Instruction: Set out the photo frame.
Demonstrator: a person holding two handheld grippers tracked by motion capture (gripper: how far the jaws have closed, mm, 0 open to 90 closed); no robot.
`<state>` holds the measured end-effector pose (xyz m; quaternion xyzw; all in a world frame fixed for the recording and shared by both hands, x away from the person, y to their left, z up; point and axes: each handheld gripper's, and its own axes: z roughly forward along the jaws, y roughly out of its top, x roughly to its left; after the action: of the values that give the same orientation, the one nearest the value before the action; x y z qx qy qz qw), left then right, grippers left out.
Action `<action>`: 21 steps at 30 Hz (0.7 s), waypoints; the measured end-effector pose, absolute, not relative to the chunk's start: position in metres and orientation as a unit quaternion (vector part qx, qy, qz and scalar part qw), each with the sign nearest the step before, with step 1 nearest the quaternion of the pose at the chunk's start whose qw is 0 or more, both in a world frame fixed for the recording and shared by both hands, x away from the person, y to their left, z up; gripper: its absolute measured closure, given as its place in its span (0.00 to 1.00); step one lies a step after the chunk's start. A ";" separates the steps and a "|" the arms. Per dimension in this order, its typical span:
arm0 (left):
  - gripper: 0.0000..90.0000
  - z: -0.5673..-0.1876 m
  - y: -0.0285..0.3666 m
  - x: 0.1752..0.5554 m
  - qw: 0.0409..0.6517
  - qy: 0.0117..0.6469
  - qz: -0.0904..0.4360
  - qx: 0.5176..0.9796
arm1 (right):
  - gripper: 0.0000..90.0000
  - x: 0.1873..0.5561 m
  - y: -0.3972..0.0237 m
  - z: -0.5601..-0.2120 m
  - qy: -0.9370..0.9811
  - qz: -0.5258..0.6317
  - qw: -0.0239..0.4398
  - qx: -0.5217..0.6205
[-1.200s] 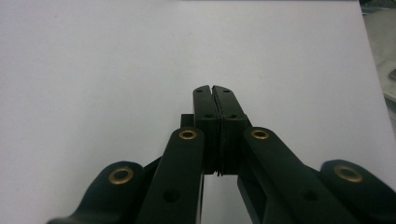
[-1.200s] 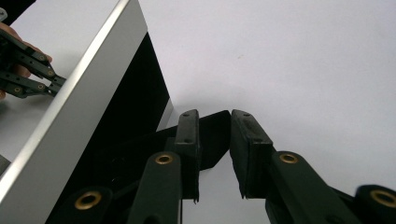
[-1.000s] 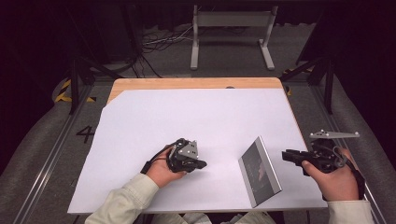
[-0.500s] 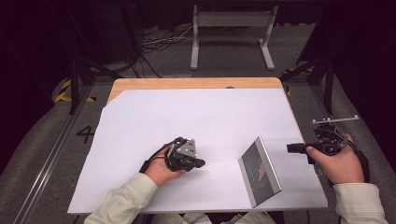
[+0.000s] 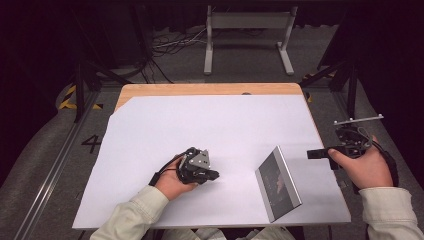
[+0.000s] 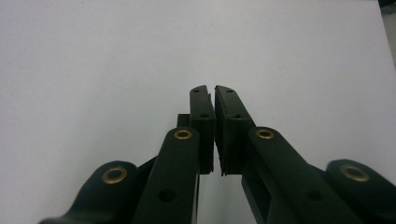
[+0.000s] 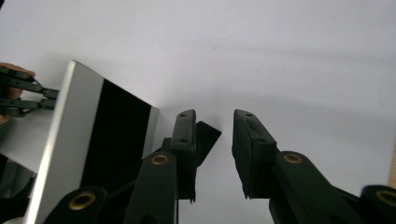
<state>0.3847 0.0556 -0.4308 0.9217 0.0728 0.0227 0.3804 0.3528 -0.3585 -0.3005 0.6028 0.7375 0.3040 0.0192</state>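
Observation:
A flat slab with a silver frame and a dark face (image 5: 278, 183) lies on the white sheet (image 5: 210, 125) near the front right; in the right gripper view the slab (image 7: 93, 140) sits to the left of the jaws. My left gripper (image 5: 214, 175) rests low on the sheet, to the slab's left. Its jaws have just been opening, and the left gripper (image 6: 214, 88) shows only a thin slit with nothing in it. My right gripper (image 5: 311, 153) hovers at the table's right edge, right of the slab, pointing left. The right gripper (image 7: 215, 114) stands open and empty.
A strip of wooden tabletop (image 5: 200, 89) shows behind the sheet. Beyond the table are a metal stand (image 5: 247, 30), cables and dark floor. The left gripper's jaws (image 7: 21, 93) appear at the left edge of the right gripper view, behind the slab.
My right hand has drawn its gripper away from the slab, to the right and a little up toward the table's right edge. The left hand has stayed put.

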 end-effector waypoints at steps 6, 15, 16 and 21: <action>0.96 -0.431 0.056 0.384 0.380 0.072 0.024 0.922 | 0.78 0.352 -0.352 -0.293 0.737 0.293 -0.005 0.609; 0.96 -0.432 0.056 0.384 0.377 0.074 0.022 0.923 | 0.77 0.354 -0.344 -0.289 0.734 0.273 -0.017 0.621; 0.96 -0.432 0.056 0.384 0.377 0.075 0.022 0.923 | 0.77 0.354 -0.343 -0.288 0.735 0.271 -0.018 0.622; 0.96 -0.432 0.056 0.384 0.377 0.075 0.022 0.923 | 0.76 0.350 -0.337 -0.285 0.737 0.271 -0.027 0.619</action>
<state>0.3842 0.0563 -0.4320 0.9228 0.0752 0.0222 0.3773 0.3503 -0.3367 -0.2852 0.6189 0.7367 0.2710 -0.0267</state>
